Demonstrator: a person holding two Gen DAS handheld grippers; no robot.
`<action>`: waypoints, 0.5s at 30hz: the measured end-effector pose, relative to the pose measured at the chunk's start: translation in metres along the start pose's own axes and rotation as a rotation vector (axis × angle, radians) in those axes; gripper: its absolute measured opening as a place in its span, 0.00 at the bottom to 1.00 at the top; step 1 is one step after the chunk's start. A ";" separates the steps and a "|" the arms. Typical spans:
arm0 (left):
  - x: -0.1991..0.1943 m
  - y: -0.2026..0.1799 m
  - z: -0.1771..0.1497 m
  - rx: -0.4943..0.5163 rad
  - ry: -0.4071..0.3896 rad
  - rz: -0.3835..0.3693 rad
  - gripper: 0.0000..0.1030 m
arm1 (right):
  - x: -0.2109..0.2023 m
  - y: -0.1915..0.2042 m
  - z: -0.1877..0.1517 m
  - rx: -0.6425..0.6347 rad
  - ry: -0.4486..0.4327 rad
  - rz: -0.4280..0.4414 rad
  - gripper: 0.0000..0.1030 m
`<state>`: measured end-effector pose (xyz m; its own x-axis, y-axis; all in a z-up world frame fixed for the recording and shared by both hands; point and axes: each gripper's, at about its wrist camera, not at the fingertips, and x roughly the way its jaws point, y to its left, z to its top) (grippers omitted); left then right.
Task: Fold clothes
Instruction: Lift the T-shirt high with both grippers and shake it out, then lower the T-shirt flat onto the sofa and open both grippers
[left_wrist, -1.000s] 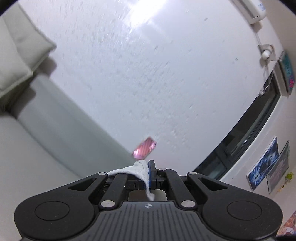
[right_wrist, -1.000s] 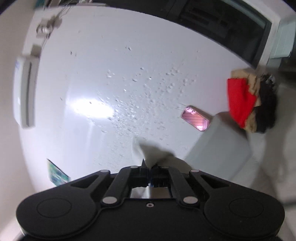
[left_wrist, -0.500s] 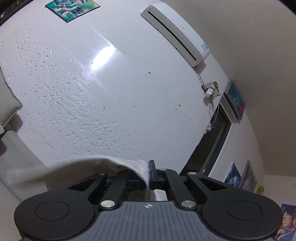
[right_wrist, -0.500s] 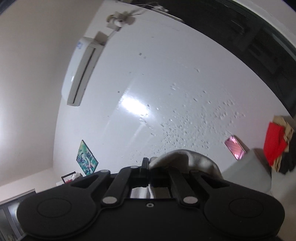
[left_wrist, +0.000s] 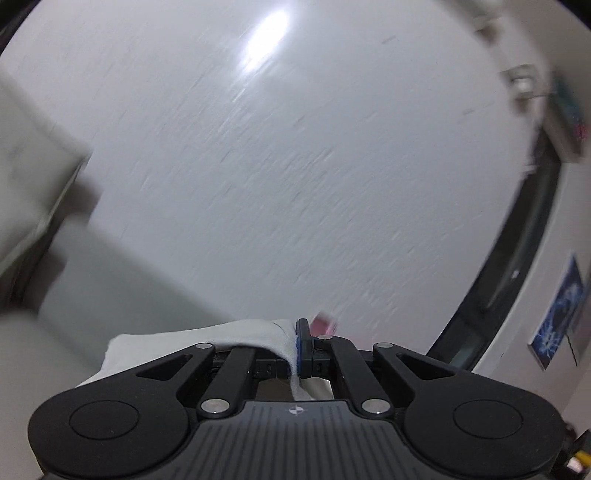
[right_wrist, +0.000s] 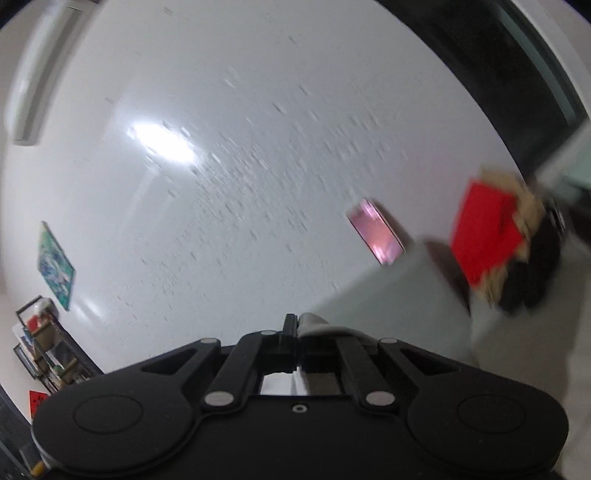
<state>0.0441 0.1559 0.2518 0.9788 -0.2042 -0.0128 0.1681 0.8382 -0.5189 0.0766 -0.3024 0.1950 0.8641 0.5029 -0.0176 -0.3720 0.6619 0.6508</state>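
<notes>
My left gripper (left_wrist: 301, 328) is shut on a white cloth (left_wrist: 207, 341) that drapes to the left over its linkage and hangs down between the arms. My right gripper (right_wrist: 295, 325) is shut on a pale grey-white fold of cloth (right_wrist: 317, 326) that lies over its right finger. Both grippers point up at a white speckled wall (left_wrist: 295, 166). Most of the garment is hidden below both cameras. Both views are motion-blurred.
A grey sofa back (left_wrist: 110, 288) with a cushion (left_wrist: 26, 177) is at left in the left wrist view. A pink phone-like object (right_wrist: 375, 230) sits on the sofa back (right_wrist: 399, 295). A pile of red, tan and black clothes (right_wrist: 502, 243) lies at right. A dark window (left_wrist: 509, 266) is at right.
Both grippers have tilted back down from pointing high on the wall: the sofa, pink object and clothes pile are back in view. Both stay shut on the cloth.
</notes>
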 end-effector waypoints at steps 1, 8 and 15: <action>-0.003 -0.005 0.000 0.023 -0.021 -0.010 0.00 | 0.006 -0.001 0.003 -0.010 -0.011 -0.004 0.02; 0.026 0.037 -0.062 0.071 0.059 0.063 0.00 | 0.035 -0.044 -0.037 0.026 0.064 -0.106 0.02; 0.059 0.147 -0.189 -0.047 0.358 0.295 0.00 | 0.054 -0.129 -0.140 0.173 0.301 -0.287 0.02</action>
<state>0.1044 0.1716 0.0128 0.8806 -0.1298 -0.4557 -0.1247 0.8644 -0.4870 0.1240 -0.2827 0.0035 0.7776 0.4685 -0.4193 -0.0469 0.7082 0.7044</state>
